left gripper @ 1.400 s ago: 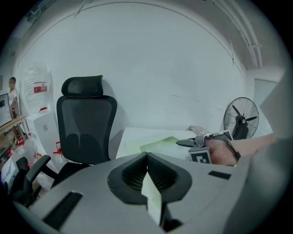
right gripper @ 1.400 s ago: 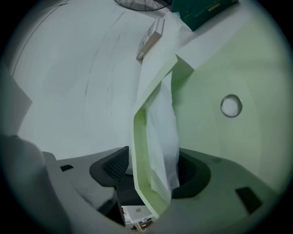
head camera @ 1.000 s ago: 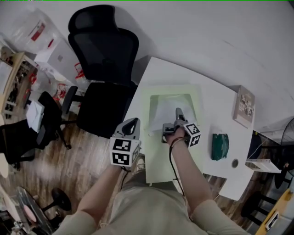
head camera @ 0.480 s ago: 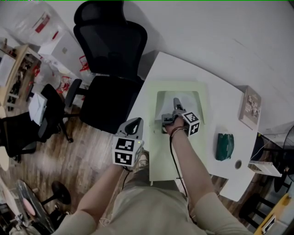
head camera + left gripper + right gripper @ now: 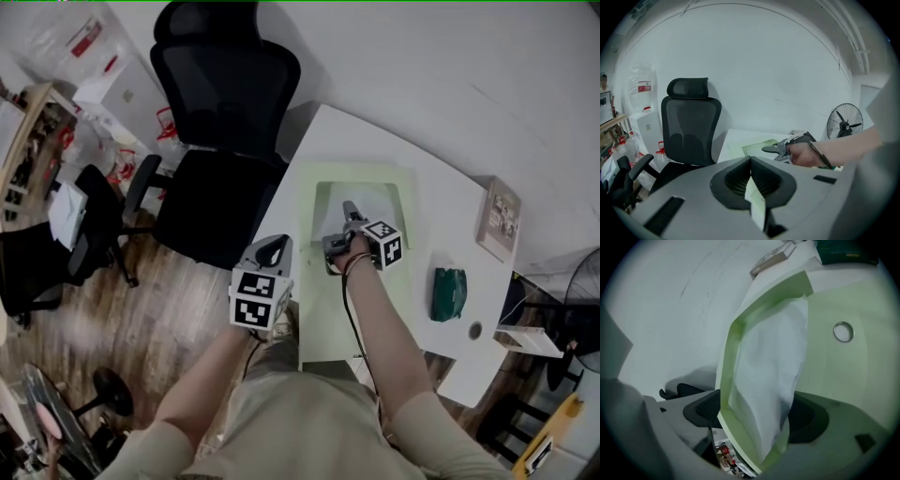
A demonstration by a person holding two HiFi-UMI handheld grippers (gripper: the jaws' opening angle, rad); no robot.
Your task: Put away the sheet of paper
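A pale green folder (image 5: 323, 309) lies open on the white desk (image 5: 375, 150), with the white sheet of paper (image 5: 367, 199) in its far pocket. My right gripper (image 5: 349, 208) hovers over that pocket. In the right gripper view the sheet (image 5: 768, 366) and the folder's green edge (image 5: 725, 380) stand between the jaws of the right gripper (image 5: 757, 413). Those jaws are opening, and the pads stand apart from the paper. My left gripper (image 5: 272, 248) hangs off the desk's left side, shut (image 5: 751, 161), with only a pale sliver showing between its pads.
A black office chair (image 5: 220, 141) stands left of the desk. At the desk's right lie a book (image 5: 499, 217) and a dark green pouch (image 5: 448, 293), near a cable hole (image 5: 475, 330). A floor fan (image 5: 844, 121) stands beyond. A metal ring (image 5: 843, 332) sits on the folder.
The right gripper stays over the folder's pocket, shifted slightly. The left gripper keeps its place beside the desk. My head view has swung a little.
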